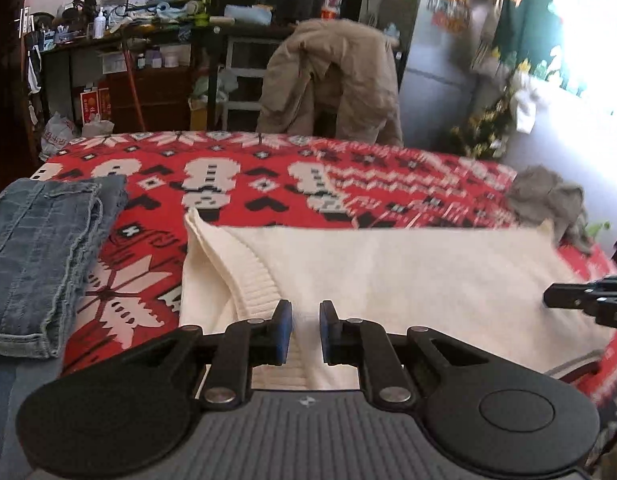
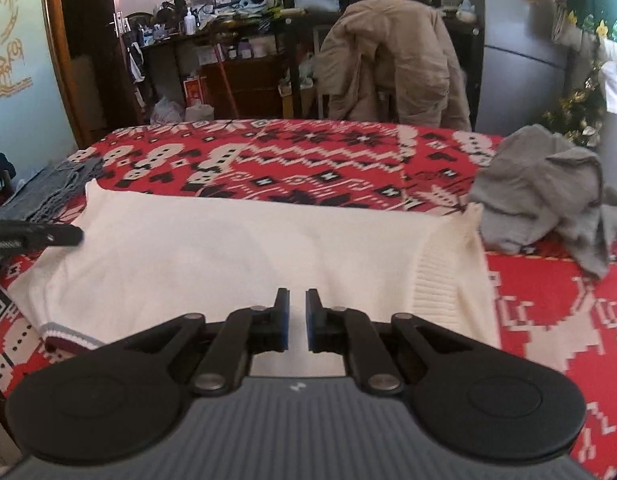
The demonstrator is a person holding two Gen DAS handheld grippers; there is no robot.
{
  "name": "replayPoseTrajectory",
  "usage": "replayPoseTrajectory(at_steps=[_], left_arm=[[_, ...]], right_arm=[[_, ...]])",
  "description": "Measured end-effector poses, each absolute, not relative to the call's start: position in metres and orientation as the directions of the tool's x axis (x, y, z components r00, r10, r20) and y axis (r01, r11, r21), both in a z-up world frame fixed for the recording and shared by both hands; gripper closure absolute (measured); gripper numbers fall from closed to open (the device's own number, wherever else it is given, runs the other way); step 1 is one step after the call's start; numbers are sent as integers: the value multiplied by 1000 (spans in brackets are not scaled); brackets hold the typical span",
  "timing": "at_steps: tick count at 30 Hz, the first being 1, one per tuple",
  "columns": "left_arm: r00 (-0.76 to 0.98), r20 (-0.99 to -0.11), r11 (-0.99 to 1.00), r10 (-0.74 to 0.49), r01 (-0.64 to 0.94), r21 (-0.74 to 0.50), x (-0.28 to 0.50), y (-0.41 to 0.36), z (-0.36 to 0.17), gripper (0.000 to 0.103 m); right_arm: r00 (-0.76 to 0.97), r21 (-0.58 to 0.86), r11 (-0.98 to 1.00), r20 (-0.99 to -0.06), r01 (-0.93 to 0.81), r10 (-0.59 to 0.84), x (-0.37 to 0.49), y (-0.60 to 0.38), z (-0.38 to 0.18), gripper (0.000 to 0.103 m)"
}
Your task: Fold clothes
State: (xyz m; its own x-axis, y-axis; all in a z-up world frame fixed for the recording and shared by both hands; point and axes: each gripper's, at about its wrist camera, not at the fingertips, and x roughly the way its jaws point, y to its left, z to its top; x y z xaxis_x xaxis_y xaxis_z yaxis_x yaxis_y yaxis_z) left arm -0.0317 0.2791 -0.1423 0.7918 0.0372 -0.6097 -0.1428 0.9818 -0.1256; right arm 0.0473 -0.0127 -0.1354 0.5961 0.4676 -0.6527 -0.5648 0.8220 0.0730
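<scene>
A cream knit sweater (image 1: 388, 276) lies spread across the bed, its ribbed band running down to my left gripper (image 1: 305, 330). That gripper's blue pads (image 1: 283, 332) stand a narrow gap apart, with the sweater's near edge pinched between them. In the right wrist view the same sweater (image 2: 236, 248) stretches from left to right. My right gripper (image 2: 297, 320) is closed on its near edge in the same way. Each gripper's tip shows in the other's view: the right gripper (image 1: 556, 300) at the far right, the left gripper (image 2: 68, 235) at the far left.
A red, white and black patterned blanket (image 1: 268, 184) covers the bed. Folded blue jeans (image 1: 40, 256) lie at its left side. A crumpled grey garment (image 2: 548, 200) sits at the right. Behind the bed a beige jacket (image 1: 332, 76) hangs over a chair, with cluttered shelves beyond.
</scene>
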Motion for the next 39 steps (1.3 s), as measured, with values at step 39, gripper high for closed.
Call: replayPoseTrajectory(at_steps=[39], left_arm=[[776,-629,970,-39,-123,-211,-39,279,-132,90]], right_arm=[[603,32,844,-685,-535,408,31,-69,-130,91]])
